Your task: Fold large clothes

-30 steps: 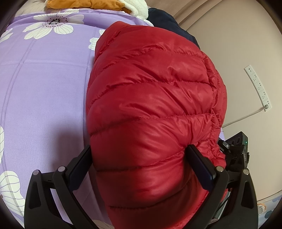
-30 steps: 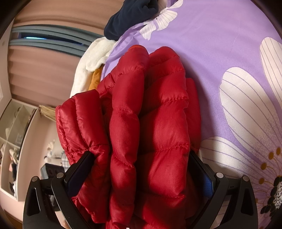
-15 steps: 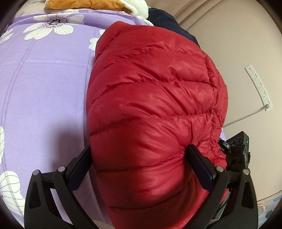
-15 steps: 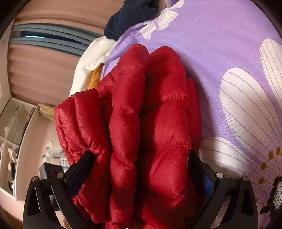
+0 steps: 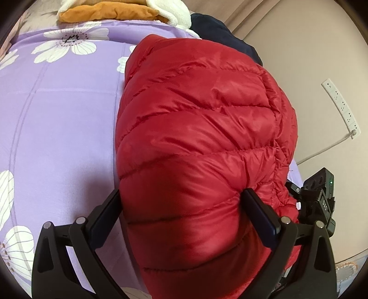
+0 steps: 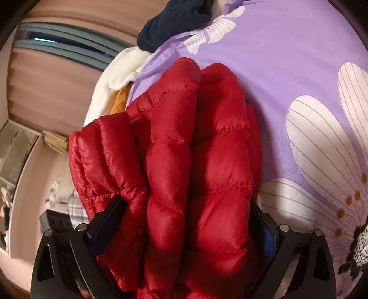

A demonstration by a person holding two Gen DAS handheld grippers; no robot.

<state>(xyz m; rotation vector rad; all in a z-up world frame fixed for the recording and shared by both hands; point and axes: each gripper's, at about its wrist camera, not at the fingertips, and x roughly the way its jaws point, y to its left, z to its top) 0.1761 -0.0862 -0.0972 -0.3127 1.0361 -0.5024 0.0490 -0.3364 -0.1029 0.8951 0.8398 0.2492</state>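
Item: red quilted down jacket [image 5: 197,147], folded into a thick bundle, lying on a purple bedsheet [image 5: 57,138] printed with white flowers. Left wrist view recorded the smooth outer panel with its stitched channels running crosswise, the bundle's long axis leading away from the camera toward the far edge of the bed; the left gripper [image 5: 181,214] had its fingers spread wide on either side of the near end, both pads pressed into the padding, so gripping the jacket. Right wrist view alone recorded the stacked layers edge-on [image 6: 191,165], several puffed folds side by side, with one loose layer [image 6: 103,161] hanging off past the bed edge; the right gripper [image 6: 186,220] likewise clamped the bundle's near end between widely parted fingers. Surroundings: a navy garment [image 6: 174,20], a white fleece item [image 6: 119,69] and an orange-brown cloth [image 5: 108,13] piled at the far end of the bed, beyond the jacket. Left view only: white power strip [image 5: 340,108] on the beige wall, and a black device [image 5: 319,197] just right of the jacket. Right view only: curtains and shelving, blurred. The jacket hid most of the sheet ahead of both grippers.
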